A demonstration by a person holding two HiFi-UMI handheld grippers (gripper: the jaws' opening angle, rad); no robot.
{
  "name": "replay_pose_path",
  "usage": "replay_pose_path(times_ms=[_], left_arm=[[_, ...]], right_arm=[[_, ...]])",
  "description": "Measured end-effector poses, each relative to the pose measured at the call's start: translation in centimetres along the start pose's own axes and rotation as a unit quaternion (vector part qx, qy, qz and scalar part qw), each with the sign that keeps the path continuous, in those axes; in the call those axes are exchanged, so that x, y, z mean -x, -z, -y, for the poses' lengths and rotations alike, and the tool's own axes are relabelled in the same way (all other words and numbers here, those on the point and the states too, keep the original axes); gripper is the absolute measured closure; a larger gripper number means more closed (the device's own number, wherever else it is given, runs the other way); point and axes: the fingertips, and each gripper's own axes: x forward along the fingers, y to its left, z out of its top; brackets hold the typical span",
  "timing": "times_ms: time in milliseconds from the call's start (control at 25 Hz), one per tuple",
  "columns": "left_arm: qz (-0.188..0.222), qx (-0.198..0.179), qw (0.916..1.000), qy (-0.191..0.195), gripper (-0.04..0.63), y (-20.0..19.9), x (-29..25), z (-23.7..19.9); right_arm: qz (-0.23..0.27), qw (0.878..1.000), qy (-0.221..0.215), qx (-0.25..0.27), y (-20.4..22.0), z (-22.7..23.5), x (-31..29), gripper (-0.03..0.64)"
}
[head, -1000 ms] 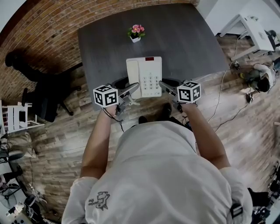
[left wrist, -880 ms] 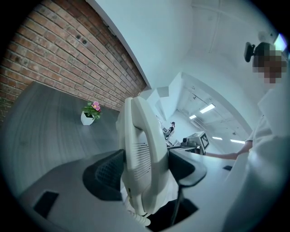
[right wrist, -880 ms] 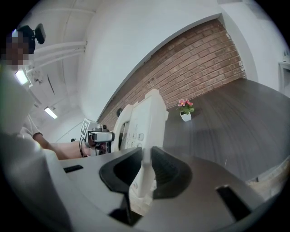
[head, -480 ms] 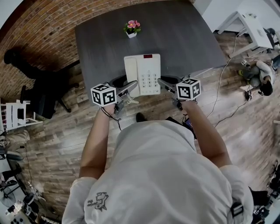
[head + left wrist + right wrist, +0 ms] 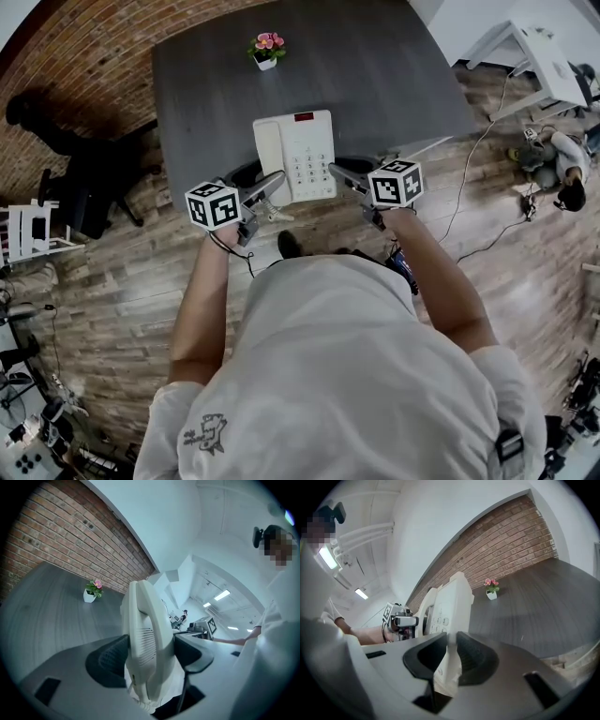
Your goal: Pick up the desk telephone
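Brick wall runs along the far left, with wood-plank floor below it and a black office chair standing beside the table's left end.

Dark grey table, matte top. Small flower pot with pink blooms sits upright toward the far edge, well apart from everything else.

Left gripper: jaws spread wide and clamped across the thick handset side of the desk telephone. In the left gripper view the ribbed pads press the handset from both sides.

The telephone is white with a keypad face and a small dark strip at its far end. It is held between the two grippers over the near edge of the table, and its near end reaches past that edge. Whether its base touches the tabletop cannot be told.

Right gripper: jaws nearly together, pinching the thin right rim of the telephone. The right gripper view shows the rim wedged between both pads.

Both marker cubes face up, level with each other.

Far right: a white table and loose cables on the floor.
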Motion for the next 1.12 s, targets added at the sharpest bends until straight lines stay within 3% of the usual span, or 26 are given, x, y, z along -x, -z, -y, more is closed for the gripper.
replay_pose_path(times_ms=[800, 1120], left_arm=[[0.011, -0.003, 0.9994, -0.032, 0.272, 6.0, -6.3, 9.8], [0.02, -0.012, 0.9989, -0.04, 0.273, 11.2, -6.9, 14.5]], right_arm=[[-0.003, 1.0, -0.011, 0.01, 4.9, 3.2, 11.3, 0.541], [0.007, 1.0, -0.017, 0.013, 10.3, 2.6, 16.0, 0.54]])
